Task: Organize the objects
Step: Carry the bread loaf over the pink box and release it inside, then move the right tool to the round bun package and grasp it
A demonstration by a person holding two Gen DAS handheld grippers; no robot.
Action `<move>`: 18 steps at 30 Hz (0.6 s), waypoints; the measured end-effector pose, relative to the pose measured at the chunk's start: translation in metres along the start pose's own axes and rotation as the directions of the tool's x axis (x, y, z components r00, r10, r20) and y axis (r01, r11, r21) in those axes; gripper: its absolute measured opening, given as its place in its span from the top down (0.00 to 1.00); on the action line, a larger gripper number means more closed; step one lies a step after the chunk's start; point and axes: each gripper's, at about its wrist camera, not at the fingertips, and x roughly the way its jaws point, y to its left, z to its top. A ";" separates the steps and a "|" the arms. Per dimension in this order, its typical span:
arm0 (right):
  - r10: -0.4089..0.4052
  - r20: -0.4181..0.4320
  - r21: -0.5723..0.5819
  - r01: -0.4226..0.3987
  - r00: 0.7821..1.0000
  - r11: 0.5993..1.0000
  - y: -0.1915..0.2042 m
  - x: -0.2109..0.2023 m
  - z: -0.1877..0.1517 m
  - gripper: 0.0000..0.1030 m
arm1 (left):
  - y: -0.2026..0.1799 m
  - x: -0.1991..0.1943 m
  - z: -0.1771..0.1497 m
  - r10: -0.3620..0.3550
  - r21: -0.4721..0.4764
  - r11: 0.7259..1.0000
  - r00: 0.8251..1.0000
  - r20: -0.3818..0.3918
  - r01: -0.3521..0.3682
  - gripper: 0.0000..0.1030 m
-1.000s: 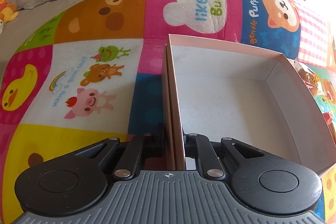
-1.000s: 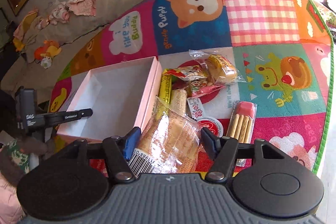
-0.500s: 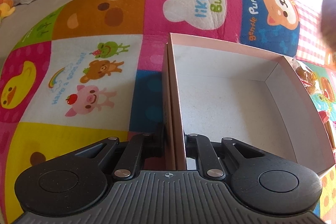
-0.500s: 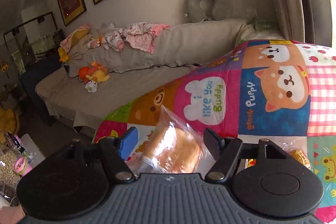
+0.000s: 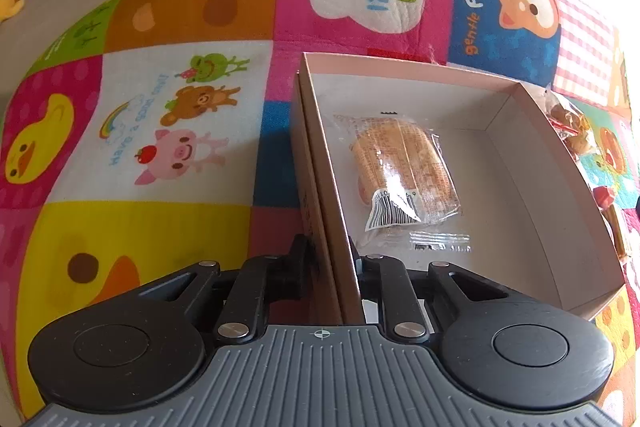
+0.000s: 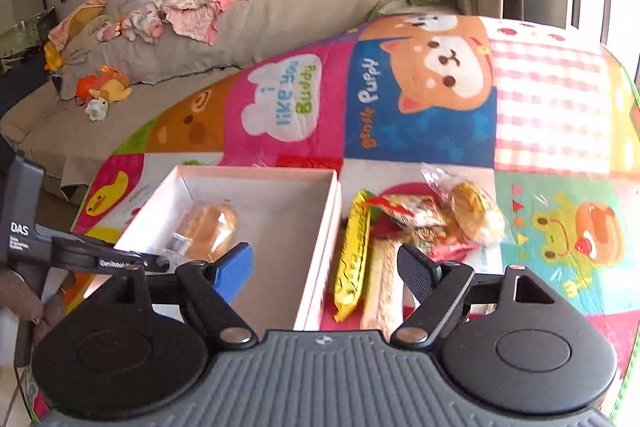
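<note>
Left gripper (image 5: pixel 330 259) clamped on box (image 5: pixel 316 147) wall; right gripper (image 6: pixel 324 267) wide, empty. Bread (image 5: pixel 404 171) inside box; snacks (image 6: pixel 404 227) beside it. Best next: low, centred grasp.

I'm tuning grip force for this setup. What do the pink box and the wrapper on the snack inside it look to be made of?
The pink box looks like thin matte cardboard: stiff straight walls, sharp folded corners, a dull speckled inside, no shine. The snack's wrapper looks like clear glossy plastic film: the contents show through it, it glints and crinkles, and it has flat crimped end seals and a printed barcode.
</note>
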 end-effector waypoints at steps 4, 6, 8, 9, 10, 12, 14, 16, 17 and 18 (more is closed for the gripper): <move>0.030 -0.047 0.038 -0.028 0.998 0.999 -0.011 0.002 -0.030 0.22 | -0.003 -0.005 -0.006 0.009 0.023 1.000 1.000 0.011 -0.010 0.80; 0.084 -0.074 0.040 -0.081 0.994 0.996 -0.008 0.004 -0.044 0.22 | -0.006 -0.004 -0.006 0.022 0.051 0.998 0.999 0.028 -0.023 0.82; 0.118 -0.060 0.041 -0.116 0.991 0.992 -0.004 0.003 -0.054 0.22 | -0.008 0.000 -0.003 0.021 0.070 0.997 0.999 0.042 -0.024 0.85; 0.132 -0.055 0.034 -0.130 0.990 0.991 0.000 0.002 -0.056 0.22 | -0.009 0.003 0.000 0.015 0.074 0.997 0.999 0.045 -0.018 0.86; 0.147 -0.058 0.026 -0.146 0.987 0.989 0.003 0.001 -0.057 0.22 | -0.010 0.005 0.003 0.009 0.077 0.997 0.999 0.048 -0.013 0.87; 0.160 -0.060 0.016 -0.160 0.985 0.987 0.010 0.001 -0.057 0.22 | -0.014 0.011 0.008 0.010 0.091 0.996 0.998 0.056 -0.015 0.88; 0.160 -0.066 -0.010 -0.161 0.985 0.987 0.019 0.003 -0.060 0.22 | -0.016 0.014 0.009 0.022 0.095 0.995 0.998 0.058 -0.027 0.89; 0.146 -0.073 -0.040 -0.149 0.987 0.988 0.028 0.005 -0.064 0.22 | -0.014 0.015 0.010 0.015 0.070 0.997 0.999 0.044 -0.018 0.89; 0.139 -0.076 -0.054 -0.144 0.987 0.988 0.031 0.007 -0.066 0.22 | -0.011 0.015 0.010 0.005 0.054 0.999 1.000 0.029 -0.007 0.88; 0.137 -0.079 -0.063 -0.143 0.987 0.988 0.034 0.007 -0.068 0.22 | -0.009 0.014 0.010 -0.002 0.039 0.999 1.000 0.014 0.001 0.86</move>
